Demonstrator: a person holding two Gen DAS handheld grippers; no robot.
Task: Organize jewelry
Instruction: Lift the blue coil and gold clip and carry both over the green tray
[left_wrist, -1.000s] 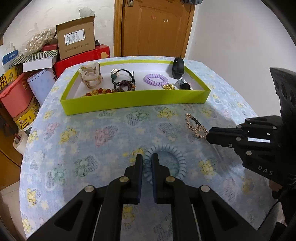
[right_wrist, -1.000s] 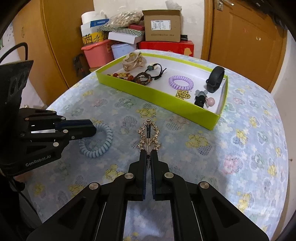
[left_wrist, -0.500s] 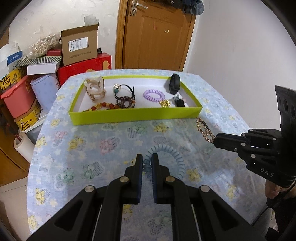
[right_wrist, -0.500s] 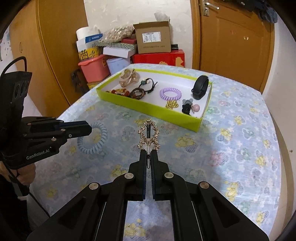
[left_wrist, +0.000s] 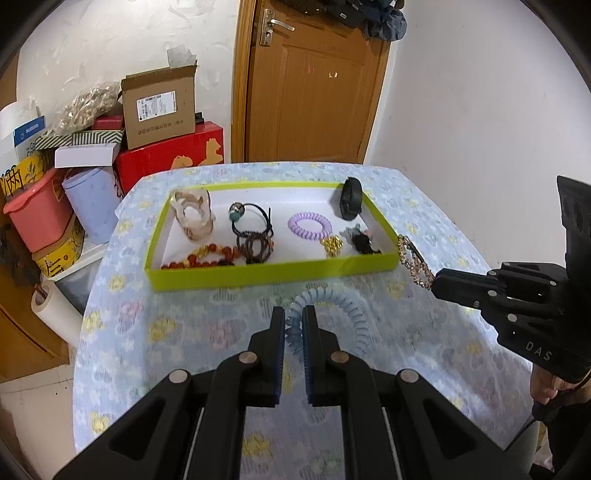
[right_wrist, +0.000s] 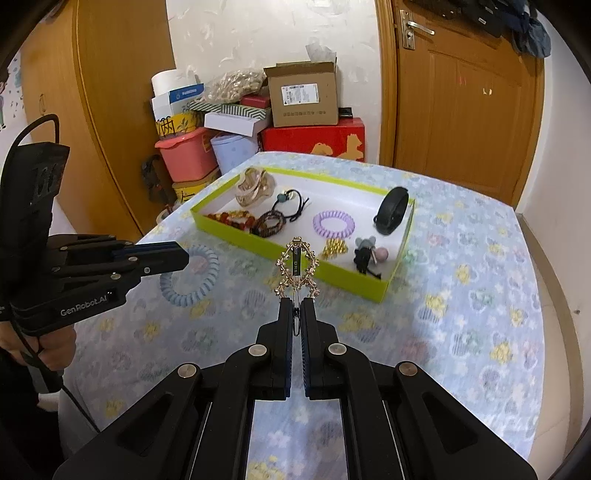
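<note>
Both grippers have risen off the surface (left_wrist: 122, 332) since a second ago. Right gripper (right_wrist: 296, 308), marked "DAS", is clamped on a gold hair clip (right_wrist: 297, 266) reading "DRS", sticking out ahead. Left gripper (left_wrist: 294, 319), marked "GenRobot.AI", pinches a pale-blue coil tie (left_wrist: 334, 306) looping rightward. Beyond sits the green tray (left_wrist: 258, 275) of jewelry.

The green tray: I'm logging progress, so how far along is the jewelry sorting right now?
Mostly done. The green tray already holds the purple coil tie, black band, bead bracelets and other pieces. In hand: the left gripper is shut on the blue coil tie, the right gripper on the gold hair clip, both off the tablecloth. Left: placing these two in the tray.
</note>
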